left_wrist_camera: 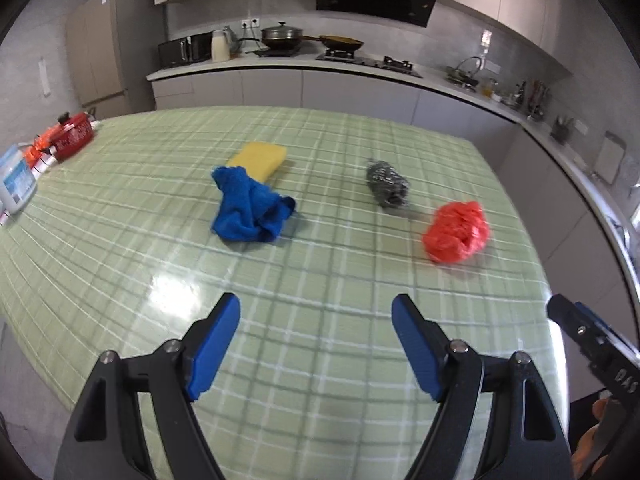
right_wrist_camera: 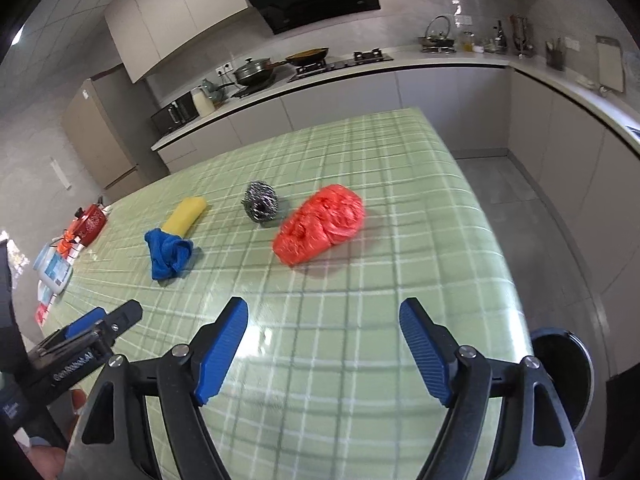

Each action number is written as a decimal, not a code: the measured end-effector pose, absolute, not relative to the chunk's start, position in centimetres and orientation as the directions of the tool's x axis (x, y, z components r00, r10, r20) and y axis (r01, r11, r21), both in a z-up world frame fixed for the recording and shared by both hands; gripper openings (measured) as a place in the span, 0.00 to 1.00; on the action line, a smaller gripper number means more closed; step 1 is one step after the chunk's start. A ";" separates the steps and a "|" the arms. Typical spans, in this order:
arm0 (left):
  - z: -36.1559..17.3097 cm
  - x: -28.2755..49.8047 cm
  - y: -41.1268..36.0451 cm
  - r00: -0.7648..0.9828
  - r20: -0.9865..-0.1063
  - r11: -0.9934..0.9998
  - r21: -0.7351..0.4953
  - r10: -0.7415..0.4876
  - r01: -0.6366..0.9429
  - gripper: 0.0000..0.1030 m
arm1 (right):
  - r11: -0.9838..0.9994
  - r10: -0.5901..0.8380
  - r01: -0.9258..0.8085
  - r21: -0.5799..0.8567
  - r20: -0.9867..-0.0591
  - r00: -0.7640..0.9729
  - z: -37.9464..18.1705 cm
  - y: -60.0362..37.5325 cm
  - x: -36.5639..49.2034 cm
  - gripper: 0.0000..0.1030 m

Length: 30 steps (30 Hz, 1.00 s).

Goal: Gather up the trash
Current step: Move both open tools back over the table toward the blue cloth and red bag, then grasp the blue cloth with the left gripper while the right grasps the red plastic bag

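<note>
A crumpled red plastic bag [left_wrist_camera: 457, 232] [right_wrist_camera: 320, 223] lies on the green checked table [left_wrist_camera: 120, 264] [right_wrist_camera: 420, 184], toward its right side. A steel wool ball [left_wrist_camera: 387, 183] [right_wrist_camera: 261, 201], a crumpled blue cloth [left_wrist_camera: 250, 210] [right_wrist_camera: 168, 253] and a yellow sponge [left_wrist_camera: 259, 160] [right_wrist_camera: 185, 215] lie left of it. My left gripper [left_wrist_camera: 316, 312] is open and empty above the near table edge. My right gripper [right_wrist_camera: 324, 316] is open and empty, nearer the red bag. Each gripper shows at the edge of the other's view: the right one [left_wrist_camera: 576, 320] and the left one [right_wrist_camera: 104, 318].
A red pot [left_wrist_camera: 74, 134] [right_wrist_camera: 91, 220], orange packets and a white tub [left_wrist_camera: 16, 182] [right_wrist_camera: 54, 270] stand at the table's left edge. A dark round bin [right_wrist_camera: 564, 376] stands on the floor by the table's near right corner. Kitchen counters with cookware run behind and along the right.
</note>
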<state>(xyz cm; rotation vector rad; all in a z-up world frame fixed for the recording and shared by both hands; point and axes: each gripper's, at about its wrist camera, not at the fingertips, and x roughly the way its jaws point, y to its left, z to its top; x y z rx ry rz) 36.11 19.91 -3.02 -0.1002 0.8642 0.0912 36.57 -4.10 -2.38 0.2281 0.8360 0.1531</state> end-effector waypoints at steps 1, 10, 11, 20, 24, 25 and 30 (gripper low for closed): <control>-3.2 36.5 20.1 0.644 -0.763 0.991 -0.043 0.050 -0.128 0.77 | 0.965 0.227 -0.054 0.256 -0.715 0.661 -2.4 -4.0 37.0 0.78; -3.9 38.9 22.8 0.607 -0.789 0.979 -0.039 0.091 -0.198 0.77 | 0.959 0.248 -0.056 0.277 -0.735 0.631 -3.6 -3.2 41.2 0.78; -4.0 39.4 23.3 0.606 -0.789 0.979 -0.034 0.098 -0.202 0.77 | 0.959 0.249 -0.053 0.278 -0.737 0.629 -3.7 -3.0 41.6 0.78; -5.9 44.4 26.9 0.591 -0.804 0.987 -0.030 0.070 -0.158 0.77 | 0.959 0.165 0.085 0.270 -0.777 0.608 -5.7 -1.5 46.1 0.79; -6.8 46.6 28.2 0.585 -0.810 0.988 -0.058 0.036 -0.140 0.77 | 0.959 0.120 0.140 0.246 -0.802 0.585 -7.0 -0.6 48.3 0.79; -7.0 47.2 28.3 0.583 -0.812 0.990 -0.064 0.023 -0.129 0.77 | 0.958 0.116 0.148 0.246 -0.804 0.584 -7.1 -0.5 48.6 0.79; -8.2 49.3 28.1 0.564 -0.825 0.995 -0.075 -0.023 -0.069 0.77 | 0.955 0.069 0.201 0.221 -0.818 0.571 -8.0 -0.1 50.4 0.80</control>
